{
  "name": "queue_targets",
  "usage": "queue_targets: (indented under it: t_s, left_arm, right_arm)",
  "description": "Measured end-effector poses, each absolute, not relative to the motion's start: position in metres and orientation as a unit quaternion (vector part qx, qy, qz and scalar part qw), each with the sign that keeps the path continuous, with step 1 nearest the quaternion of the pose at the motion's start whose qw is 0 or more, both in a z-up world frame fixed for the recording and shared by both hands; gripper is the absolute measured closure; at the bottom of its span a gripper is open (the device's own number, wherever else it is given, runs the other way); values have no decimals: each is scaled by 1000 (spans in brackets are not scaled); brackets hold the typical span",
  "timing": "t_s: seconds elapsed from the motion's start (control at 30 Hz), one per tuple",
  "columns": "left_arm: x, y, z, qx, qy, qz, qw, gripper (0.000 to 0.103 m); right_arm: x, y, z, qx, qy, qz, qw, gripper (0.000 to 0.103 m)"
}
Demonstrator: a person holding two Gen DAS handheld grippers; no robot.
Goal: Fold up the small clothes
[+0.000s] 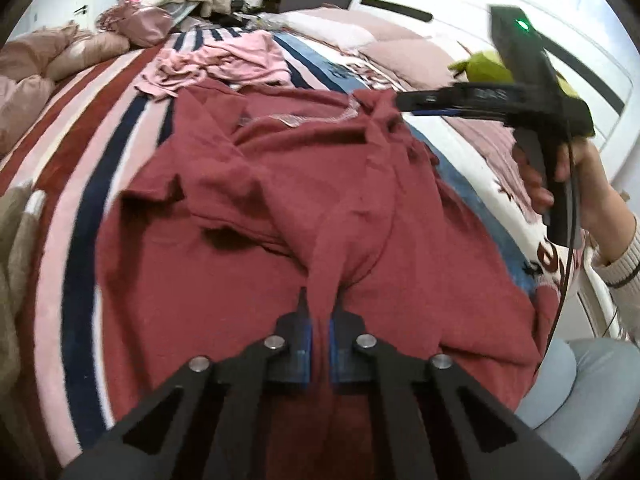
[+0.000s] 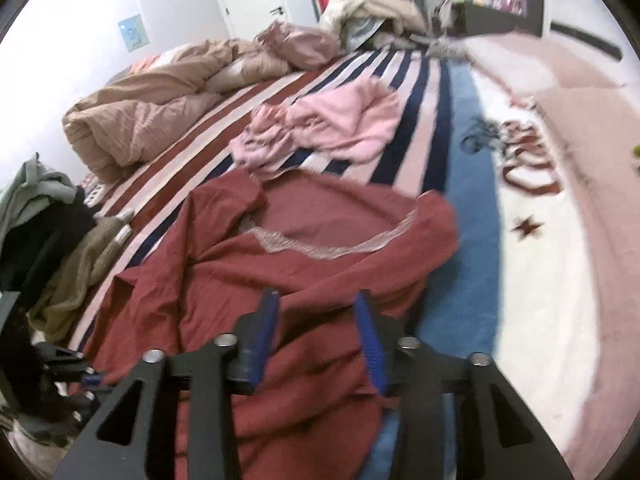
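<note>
Nearest to me, my left gripper [image 1: 320, 312] has its fingers [image 1: 303, 336] pressed together on a raised pleat of the dark red shirt [image 1: 248, 184], which pulls the cloth up into a ridge running away from the tips. My right gripper [image 2: 316, 300] points down over the same shirt from its other side with its fingers [image 2: 370, 336] spread. Red cloth lies between and under them, but the blue pads do not press on it, so I judge that hand holds nothing.

The shirt lies crumpled rather than flat on the bed [image 2: 404, 92], its pale-stitched neckline [image 2: 320, 246] facing up and one sleeve [image 1: 152, 196] bunched to the left. From the left view my right hand [image 1: 560, 176] shows out at the shirt's far corner near the collar.

So I take this as an early step: laying the first garment out, or starting its first fold, with only one side held. Next, I think, the right fingers must come down onto a hem or shoulder and close, so that both hands can pull the cloth taut. The risk is lifting by one pinch and dragging the shirt into a heap.

Farther off, a pink garment [image 2: 332, 124] waits just past the shirt's collar, then a rumpled tan duvet [image 2: 148, 120].
</note>
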State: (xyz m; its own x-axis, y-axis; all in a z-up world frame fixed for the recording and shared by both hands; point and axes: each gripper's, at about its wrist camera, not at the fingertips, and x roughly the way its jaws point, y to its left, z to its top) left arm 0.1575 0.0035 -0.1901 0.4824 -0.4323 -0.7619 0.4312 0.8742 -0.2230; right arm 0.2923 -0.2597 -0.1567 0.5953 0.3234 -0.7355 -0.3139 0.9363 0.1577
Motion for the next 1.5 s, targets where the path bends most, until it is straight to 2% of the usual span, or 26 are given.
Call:
queue_targets:
  t_s: [0.13,0.2,0.23,0.27,0.63,0.8,0.9,0.97,1.03,1.1,1.2,1.3,1.37,1.43,1.5]
  left_arm:
    - [155,10,-187,-11,436,-243,867,99]
    - [155,14,-189,-18,436,-235,868,99]
    - [155,15,-190,-21,436,-233,869,100]
    - [153,16,-191,-24,435,-232,870,100]
    - [151,22,-195,-46,440,-231,866,100]
    - [151,27,-202,-59,449,-234,861,98]
    - [149,27,-203,-62,448,-232,861,96]
    - [147,28,-203,-62,444,-232,863,89]
    - [144,31,-199,-61,434,-228,869,71]
    - [139,37,-193,-64,424,-227,874,71]
    - [130,48,-187,-63,420,-224,877,66]
    - [120,55,-188,-45,424,-201,882,52]
    - [110,64,-188,-47,425,-195,883,46]
    - [101,74,-186,-63,424,-196,882,32]
    - [90,83,-184,-65,422,-186,885,28]
  right_arm:
    - [304,-280,-163,-1,423,124,898,60]
    - [317,-291,-178,5,435,94,896,74]
    - [322,-293,-184,6,440,84,894,92]
    - [327,-295,-189,7,445,76,892,96]
    - [356,-241,-196,-5,426,151,892,95]
    - [367,-217,-219,-16,457,168,873,94]
    - [369,-217,-220,-8,455,168,874,90]
    - [366,-222,-216,2,454,171,874,83]
    - [356,-231,-206,16,447,171,878,82]
    - [344,-244,-196,37,440,173,881,82]
    - [315,-263,-179,54,431,171,884,75]
    - [278,-279,-166,62,428,182,883,73]
    - [250,-287,-156,65,422,187,885,66]
    - [219,-294,-147,60,418,193,886,61]
    - [190,-299,-140,54,413,198,887,57]
